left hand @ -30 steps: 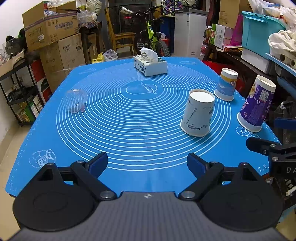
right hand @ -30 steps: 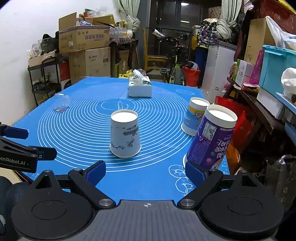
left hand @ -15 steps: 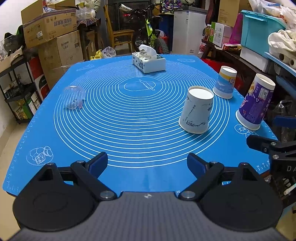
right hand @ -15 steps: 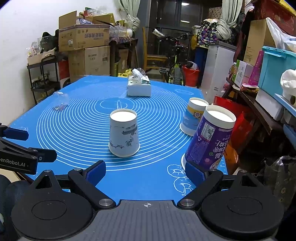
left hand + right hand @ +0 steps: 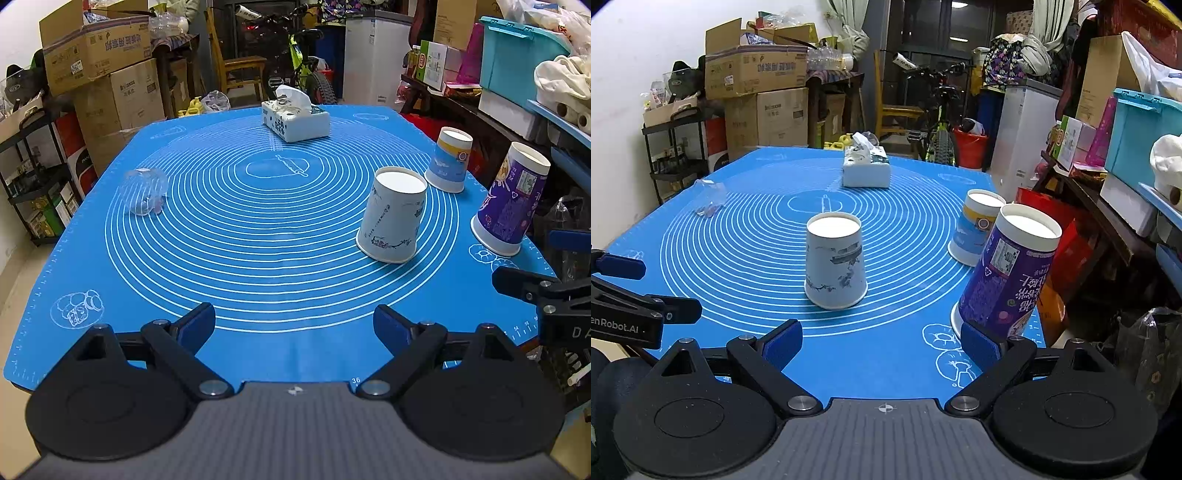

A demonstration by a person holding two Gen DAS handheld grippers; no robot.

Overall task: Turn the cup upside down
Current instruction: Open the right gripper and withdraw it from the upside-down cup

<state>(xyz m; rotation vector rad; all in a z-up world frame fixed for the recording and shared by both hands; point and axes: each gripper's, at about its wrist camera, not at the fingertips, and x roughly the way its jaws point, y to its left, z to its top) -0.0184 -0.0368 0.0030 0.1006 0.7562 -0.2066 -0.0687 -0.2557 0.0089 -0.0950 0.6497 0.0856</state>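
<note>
Over the last second both grippers drew back slightly from the blue silicone mat [image 5: 258,229] on the counter. The left gripper [image 5: 294,325] and right gripper [image 5: 881,341] hovered with fingers spread, grasping nothing. The white paper cup with ink drawings [image 5: 834,266] stood mouth-down mid-mat, apparently finished; the purple paper cup [image 5: 1008,280] and blue-and-yellow paper cup [image 5: 448,160] stood likewise.

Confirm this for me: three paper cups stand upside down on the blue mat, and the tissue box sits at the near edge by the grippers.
Wrong on the tissue box: it sits at the far end of the blue mat, as the left wrist view shows. The three paper cups do stand upside down.
</note>
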